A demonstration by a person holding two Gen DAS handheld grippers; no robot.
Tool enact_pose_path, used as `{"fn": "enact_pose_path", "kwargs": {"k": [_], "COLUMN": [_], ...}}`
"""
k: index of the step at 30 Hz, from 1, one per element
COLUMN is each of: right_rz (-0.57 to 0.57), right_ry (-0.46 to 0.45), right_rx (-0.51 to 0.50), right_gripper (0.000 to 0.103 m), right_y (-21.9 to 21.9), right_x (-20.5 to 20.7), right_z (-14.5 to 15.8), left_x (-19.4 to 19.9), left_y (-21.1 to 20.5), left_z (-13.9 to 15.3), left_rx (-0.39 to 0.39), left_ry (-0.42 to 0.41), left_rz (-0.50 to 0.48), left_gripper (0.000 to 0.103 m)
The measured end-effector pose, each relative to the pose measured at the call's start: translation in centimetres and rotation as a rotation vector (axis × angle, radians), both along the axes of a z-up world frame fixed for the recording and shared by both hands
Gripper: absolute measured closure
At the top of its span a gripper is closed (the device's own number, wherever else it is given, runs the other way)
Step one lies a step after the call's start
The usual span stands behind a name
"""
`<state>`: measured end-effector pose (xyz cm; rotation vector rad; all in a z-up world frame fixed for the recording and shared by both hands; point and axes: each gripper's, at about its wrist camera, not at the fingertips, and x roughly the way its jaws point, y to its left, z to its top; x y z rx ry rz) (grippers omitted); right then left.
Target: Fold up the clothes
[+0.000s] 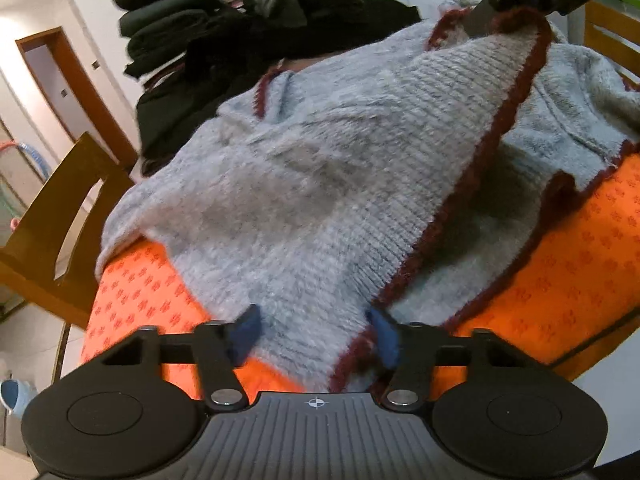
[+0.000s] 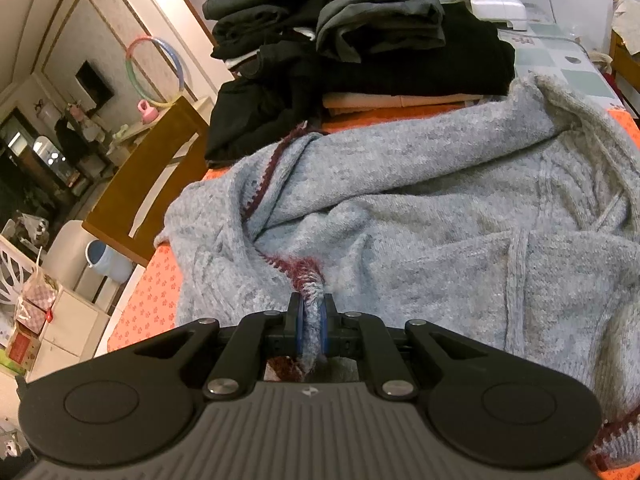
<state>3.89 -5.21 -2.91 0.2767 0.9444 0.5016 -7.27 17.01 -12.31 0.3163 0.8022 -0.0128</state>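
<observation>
Setting: a lived-in home, dining or living area. Table under an orange patterned cloth [image 2: 136, 316], wooden chair [image 2: 160, 168] at its left side. Far end: stacks of folded dark clothes [image 2: 360, 40]. Left background: hula hoop [image 2: 160, 72] against the wall, blue bin [image 2: 106, 260] on the floor, wooden door frame [image 1: 76, 92].

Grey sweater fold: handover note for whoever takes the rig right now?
Right claw: shut on the grey sweater, pinching its dark red trimmed edge and holding that flap up off the table.
Left claw: open, jaws either side of the sweater's near corner, not gripping.
Sweater lies spread on the orange tablecloth; pile of dark folded clothes sits behind it.
Done: one edge lifted, fold started.
Left: probably close the left claw on the near corner, carry the flap over, lay it flat, finish folding.
</observation>
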Motion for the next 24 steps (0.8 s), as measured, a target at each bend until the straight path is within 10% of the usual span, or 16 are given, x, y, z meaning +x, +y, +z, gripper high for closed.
{"fn": "enact_pose_path", "kwargs": {"k": [3, 17, 24], "right_rz": [0.006, 0.206, -0.014], "right_ry": [-0.001, 0.087, 0.104], "right_rx": [0.013, -0.069, -0.139], "right_gripper": [0.093, 0.085, 0.075], "right_y": [0.2, 4.7, -3.3], "right_x": [0.0, -3.1, -5.5], "right_z": [0.2, -3.1, -4.3], "left_x": [-0.8, -5.1, -4.4], "left_y": [1.5, 8.1, 8.1], "left_z": [0.6, 3.9, 3.6], "left_rx": [-0.026, -0.063, -0.075], "left_ry": [-0.018, -0.017, 0.017], "left_rz": [0.061, 0.339, 0.332], "left_gripper": [0.087, 0.091, 0.09]}}
